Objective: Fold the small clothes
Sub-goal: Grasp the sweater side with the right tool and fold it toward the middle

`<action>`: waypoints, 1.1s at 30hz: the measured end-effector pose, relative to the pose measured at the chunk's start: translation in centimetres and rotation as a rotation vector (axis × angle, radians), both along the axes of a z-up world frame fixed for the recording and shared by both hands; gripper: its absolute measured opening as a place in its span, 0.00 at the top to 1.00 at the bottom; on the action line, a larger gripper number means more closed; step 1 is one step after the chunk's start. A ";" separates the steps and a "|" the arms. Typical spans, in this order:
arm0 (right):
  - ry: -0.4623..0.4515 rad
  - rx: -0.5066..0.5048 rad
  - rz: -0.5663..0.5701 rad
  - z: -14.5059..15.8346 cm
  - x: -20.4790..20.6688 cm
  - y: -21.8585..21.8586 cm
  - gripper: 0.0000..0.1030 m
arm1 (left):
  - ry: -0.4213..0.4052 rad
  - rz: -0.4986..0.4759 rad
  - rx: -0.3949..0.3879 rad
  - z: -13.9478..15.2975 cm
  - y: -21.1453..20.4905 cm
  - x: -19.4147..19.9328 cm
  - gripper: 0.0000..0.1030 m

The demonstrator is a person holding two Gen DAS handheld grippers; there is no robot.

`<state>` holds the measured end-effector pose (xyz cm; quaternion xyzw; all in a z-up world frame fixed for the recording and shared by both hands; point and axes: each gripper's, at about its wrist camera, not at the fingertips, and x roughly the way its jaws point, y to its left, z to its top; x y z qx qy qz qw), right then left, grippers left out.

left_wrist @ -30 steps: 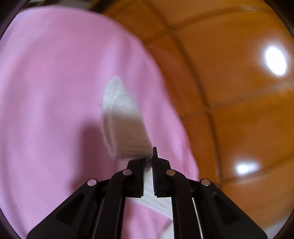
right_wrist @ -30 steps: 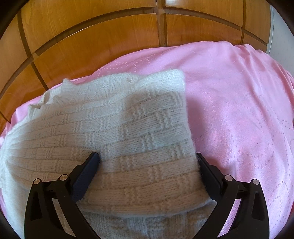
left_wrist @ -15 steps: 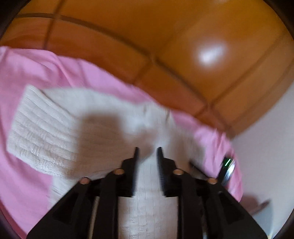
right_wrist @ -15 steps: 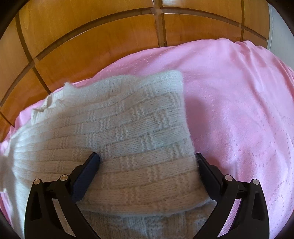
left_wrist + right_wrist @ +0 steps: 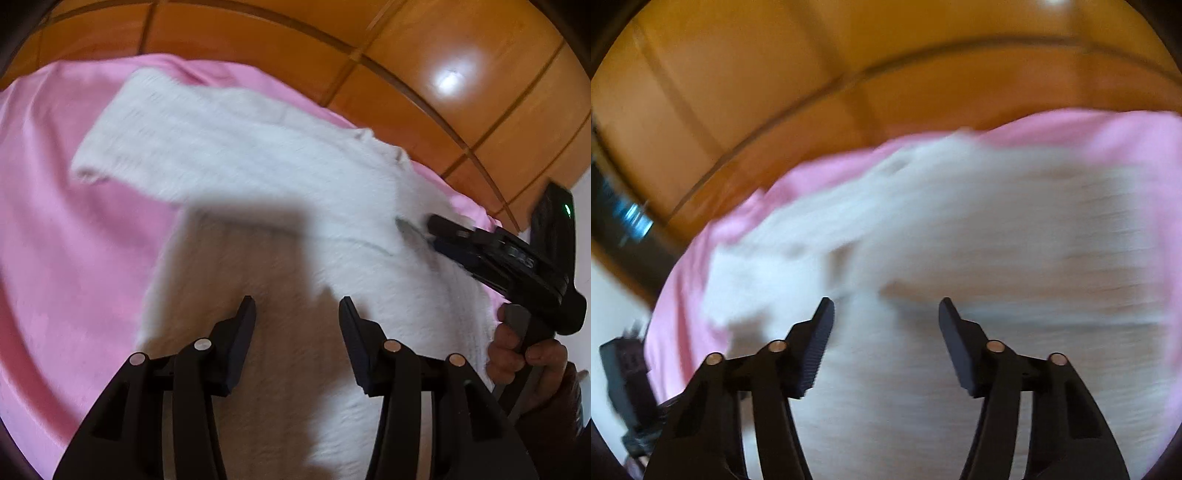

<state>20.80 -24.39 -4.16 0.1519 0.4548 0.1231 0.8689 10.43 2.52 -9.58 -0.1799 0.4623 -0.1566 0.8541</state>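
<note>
On pink sheet (image 5: 55,229), white knitted sweater (image 5: 280,177) lies flat w/ left tool (image 5: 297,308) & right tool (image 5: 886,308) both spread, empty

Right wrist view is smeared for me: white knitted garment (image 5: 979,240) shows no stitch detail, and I can't identify the dark device (image 5: 624,384) cut by the left edge. Left view: garment's lower end runs off frame behind the finger mounts.
</note>
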 end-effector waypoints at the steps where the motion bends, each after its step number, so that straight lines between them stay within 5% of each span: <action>1: 0.025 -0.005 0.040 -0.7 0.7 1.9 0.48 | -0.006 -0.002 -0.002 -0.1 -0.1 0.0 0.55; 3: 0.069 -0.068 0.084 -2.3 2.1 5.4 0.57 | -0.020 -0.017 0.017 -0.4 -0.3 -0.2 0.55; 5: 0.069 -0.133 0.090 -2.6 3.2 7.7 0.89 | -0.020 -0.025 0.020 -0.8 -0.3 -0.1 0.55; 6: 0.061 -0.139 0.103 -2.1 3.5 8.4 0.95 | -0.021 -0.025 0.013 -0.7 -0.1 -0.2 0.55; 14: -0.237 -0.108 0.046 10.9 2.0 4.6 0.95 | -0.029 -0.016 0.007 -1.2 0.4 -0.7 0.54; 18: -0.255 -0.094 -0.099 12.6 1.7 -1.6 0.95 | -0.029 -0.017 0.013 -1.0 0.0 -0.5 0.54; 25: -0.054 -0.081 -0.346 5.9 1.2 -11.7 0.95 | -0.029 -0.022 0.037 -0.7 -0.4 -0.5 0.54; 33: 0.077 -0.101 -0.423 -1.1 0.7 -14.2 0.95 | 0.024 0.004 0.007 1.3 0.3 0.0 0.51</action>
